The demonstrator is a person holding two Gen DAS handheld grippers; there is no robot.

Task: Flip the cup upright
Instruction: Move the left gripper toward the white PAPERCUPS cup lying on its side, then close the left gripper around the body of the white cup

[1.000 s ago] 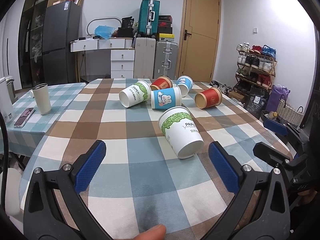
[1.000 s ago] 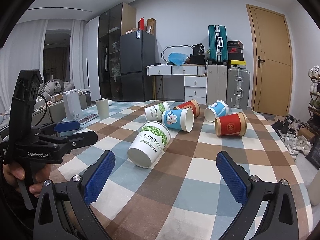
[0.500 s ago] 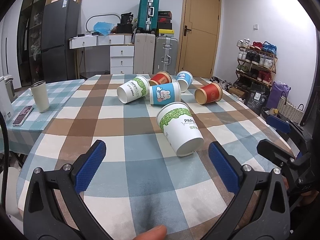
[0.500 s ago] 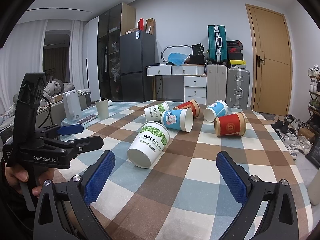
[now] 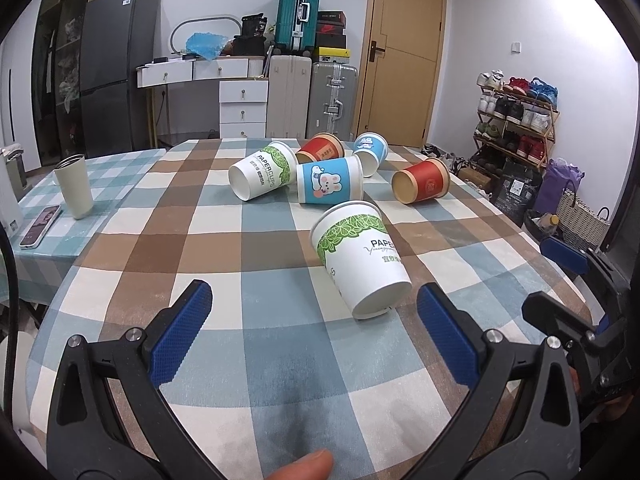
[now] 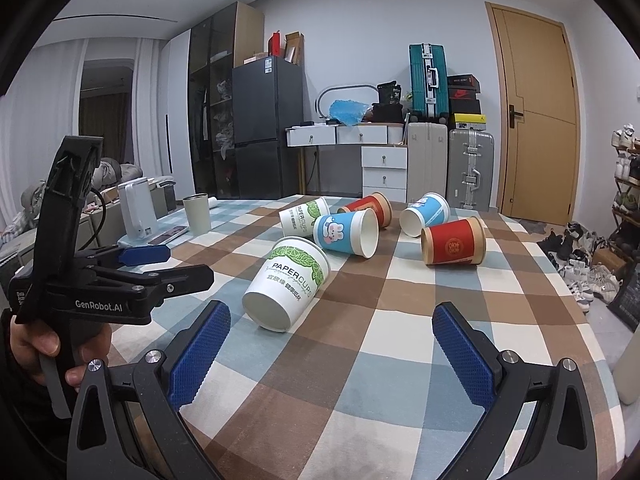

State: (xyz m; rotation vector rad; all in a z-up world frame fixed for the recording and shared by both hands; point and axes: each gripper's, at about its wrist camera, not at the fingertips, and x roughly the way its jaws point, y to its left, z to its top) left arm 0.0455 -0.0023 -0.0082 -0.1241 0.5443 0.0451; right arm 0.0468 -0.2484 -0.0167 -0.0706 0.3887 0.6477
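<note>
Matt paper cup [image 5: 362,262] lies on woven checked tablecloth [image 5: 260,344]; textured blue tool pads [image 6: 200,348].

The left gripper [image 5: 310,322] was matte black plastic, its two fingers faced with blue dimpled pads [image 5: 180,338] and fastened with silver screws [image 5: 132,334]. The right gripper [image 6: 332,356] had the same black frame, blue pads [image 6: 199,356] and silver screws [image 6: 152,356]. Seen from the right wrist, the left one carried white "GenRobot.AI" lettering and a thin black cable [image 6: 101,204]. A bare-skinned hand [image 6: 44,346] showed, with short nails.
</note>
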